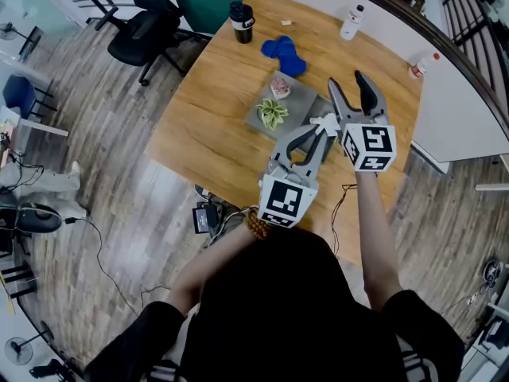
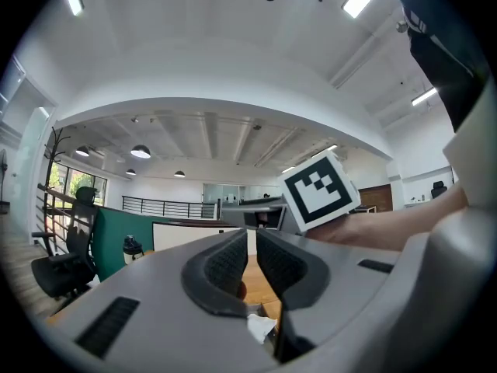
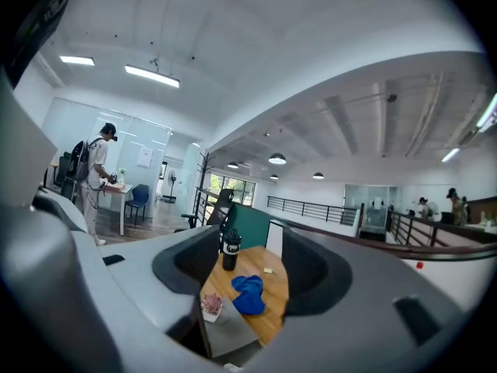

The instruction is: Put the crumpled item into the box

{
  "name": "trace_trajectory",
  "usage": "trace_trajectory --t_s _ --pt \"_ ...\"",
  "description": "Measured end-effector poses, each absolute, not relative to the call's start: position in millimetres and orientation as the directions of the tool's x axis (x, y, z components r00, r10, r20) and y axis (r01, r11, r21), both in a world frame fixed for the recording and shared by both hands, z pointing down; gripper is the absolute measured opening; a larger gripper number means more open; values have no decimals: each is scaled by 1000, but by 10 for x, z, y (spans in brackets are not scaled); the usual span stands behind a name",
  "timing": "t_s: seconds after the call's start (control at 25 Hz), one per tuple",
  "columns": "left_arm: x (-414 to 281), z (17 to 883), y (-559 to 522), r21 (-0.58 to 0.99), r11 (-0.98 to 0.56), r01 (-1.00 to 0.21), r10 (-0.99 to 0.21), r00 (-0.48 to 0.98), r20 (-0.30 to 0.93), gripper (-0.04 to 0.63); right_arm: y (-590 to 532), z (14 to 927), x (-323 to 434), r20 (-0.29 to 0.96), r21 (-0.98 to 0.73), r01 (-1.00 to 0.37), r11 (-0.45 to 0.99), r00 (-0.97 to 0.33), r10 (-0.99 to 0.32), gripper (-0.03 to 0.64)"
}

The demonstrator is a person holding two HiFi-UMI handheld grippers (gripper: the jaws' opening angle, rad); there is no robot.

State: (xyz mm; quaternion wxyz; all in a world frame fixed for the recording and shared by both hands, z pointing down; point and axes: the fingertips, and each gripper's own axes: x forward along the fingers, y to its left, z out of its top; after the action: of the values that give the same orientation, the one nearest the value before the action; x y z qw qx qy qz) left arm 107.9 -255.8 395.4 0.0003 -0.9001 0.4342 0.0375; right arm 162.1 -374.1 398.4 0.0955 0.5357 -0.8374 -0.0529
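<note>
Standing at the near edge of a wooden table [image 1: 199, 134], both grippers raised over it. Left gripper [image 2: 251, 245] closed down to a thin slit, pinching a crumpled white paper [image 1: 324, 122] at its tips, over the near right corner of the grey box [image 1: 302, 102]. Right gripper [image 1: 347, 80] just beside it, jaws spread wide and holding nothing, only the table and its things showing through the gap. Inside the box, a small green plant [image 1: 273, 112] toward the near left and a little pot of something pink [image 1: 280, 86] toward the far side, with bare grey floor to their right. Just beyond the box, a blue cloth [image 1: 284, 54]; farther on, a black bottle [image 1: 241, 22] near the far edge. Well off to the right, a white bottle [image 1: 351, 22] and a smaller red-capped one [image 1: 415, 68]. Past the table's far left corner, a black office chair [image 1: 139, 30] on the plank floor.
</note>
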Motion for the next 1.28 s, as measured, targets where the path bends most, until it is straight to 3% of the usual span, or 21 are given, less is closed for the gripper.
trace_trajectory --t_s 0.4,0.92,1.28 --pt "853 3918 -2643 20 -560 -828 -826 557 -86 52 -3294 3331 1460 -51 205 -873 442 -461 -886 241" --pt "677 3861 -2671 2 -499 -867 -860 494 -129 51 -2843 3530 1401 -67 240 -900 363 -389 -919 140" --pt "723 3848 -2659 -15 -507 -862 -851 504 -148 49 -2668 3741 1432 -39 245 -912 328 -347 -937 119"
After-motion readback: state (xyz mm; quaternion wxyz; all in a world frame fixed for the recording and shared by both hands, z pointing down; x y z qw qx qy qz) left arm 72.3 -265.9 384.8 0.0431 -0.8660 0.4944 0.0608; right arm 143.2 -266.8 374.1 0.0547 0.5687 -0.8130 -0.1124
